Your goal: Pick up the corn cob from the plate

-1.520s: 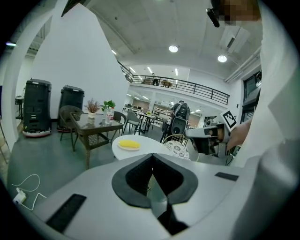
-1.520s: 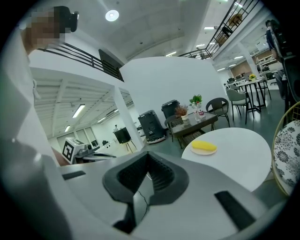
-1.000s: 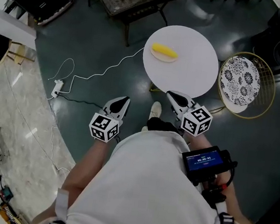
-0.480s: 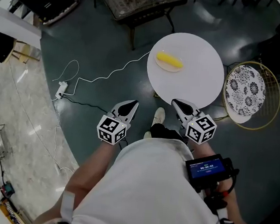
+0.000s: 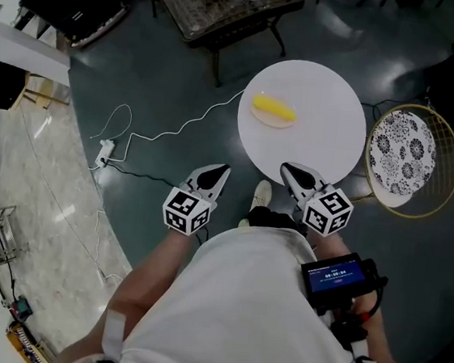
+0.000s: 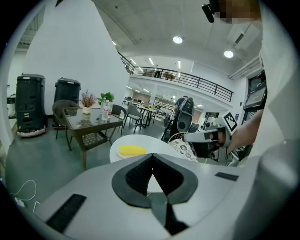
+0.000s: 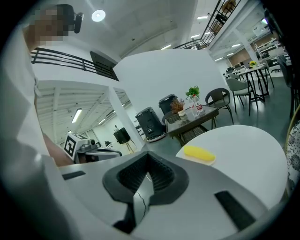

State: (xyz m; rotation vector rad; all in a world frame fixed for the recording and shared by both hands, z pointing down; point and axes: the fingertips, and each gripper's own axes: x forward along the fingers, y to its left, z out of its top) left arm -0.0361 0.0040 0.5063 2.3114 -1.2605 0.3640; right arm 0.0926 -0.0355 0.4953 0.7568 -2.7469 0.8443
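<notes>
The yellow corn cob (image 5: 273, 106) lies on a small pale plate (image 5: 276, 120) at the far left of a round white table (image 5: 321, 138). Both gripper views show the corn cob (image 6: 132, 150) (image 7: 198, 153) some way ahead of the jaws. My left gripper (image 5: 224, 169) hangs over the floor short of the table's near-left edge, shut and empty. Over the table's near edge is my right gripper (image 5: 285, 169), also shut with nothing in it. From behind, the left gripper (image 6: 152, 156) and the right gripper (image 7: 147, 154) each show their jaws meeting at the tips.
A dark glass-topped coffee table (image 5: 223, 5) with bottles stands beyond the round table. A gold-rimmed wire chair with a patterned cushion (image 5: 401, 152) is close on the right. A white cable (image 5: 167, 133) and a power strip (image 5: 104, 153) lie on the floor at left. The person's shoe (image 5: 262, 193) is by the table's base.
The person and both grippers have moved forward toward the round table. Both pairs of jaws have stayed shut and empty, and the corn cob has not moved.
</notes>
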